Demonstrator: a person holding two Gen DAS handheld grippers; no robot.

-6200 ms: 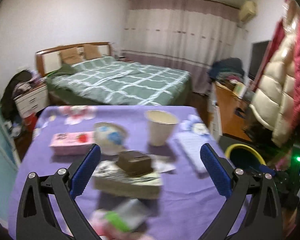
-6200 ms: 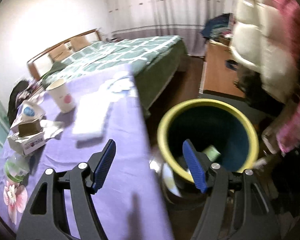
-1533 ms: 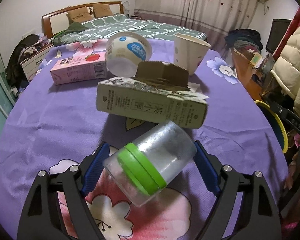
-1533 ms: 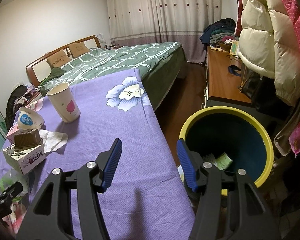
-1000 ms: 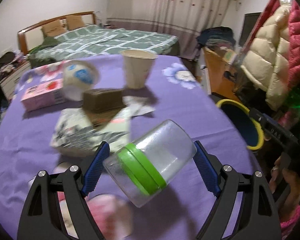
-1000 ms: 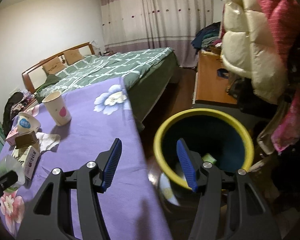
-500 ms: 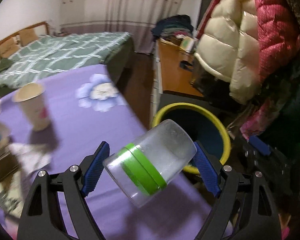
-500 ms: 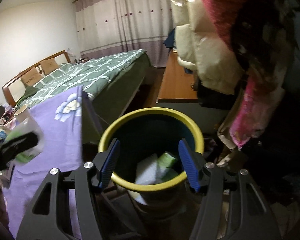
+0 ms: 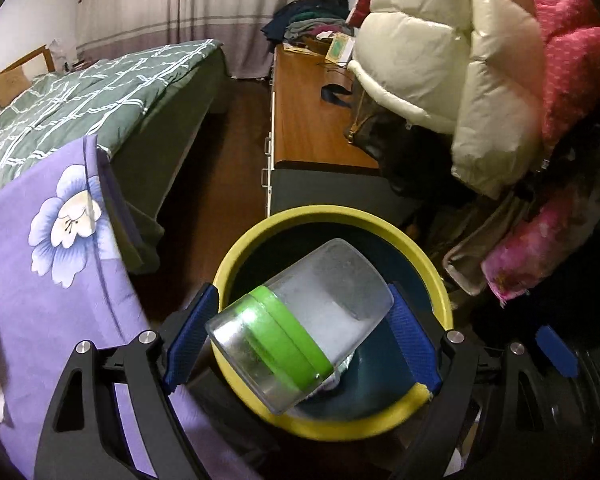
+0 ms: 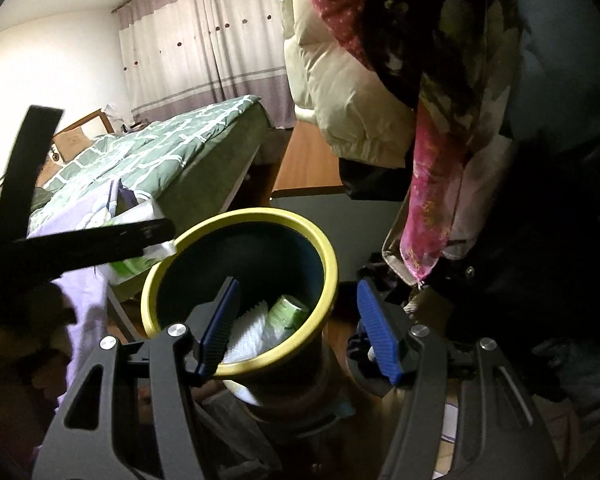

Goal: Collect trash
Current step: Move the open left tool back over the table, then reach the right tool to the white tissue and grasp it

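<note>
A clear plastic jar with a green lid (image 9: 332, 288) lies tilted between the blue pads of my left gripper (image 9: 300, 320). The pads still touch its sides while the jaws are opening. The jar hangs over the mouth of the yellow-rimmed, dark blue trash bin (image 9: 324, 214). In the right wrist view the same bin (image 10: 328, 256) holds a white tissue (image 10: 248, 332) and a green cup (image 10: 286, 314). My right gripper (image 10: 296, 300) hovers open over the bin's near rim with nothing between its fingers. The jar (image 10: 130, 266) shows at the bin's left edge.
The table with the purple flowered cloth (image 9: 40, 280) ends just left of the bin. Behind it stand a green checked bed (image 9: 80, 100) and a wooden desk (image 9: 312, 120). Padded coats (image 9: 440, 60) hang close on the right.
My left gripper has carried the jar from above the table rightwards to over the bin. The right gripper has swung from the table's edge to above the bin.
</note>
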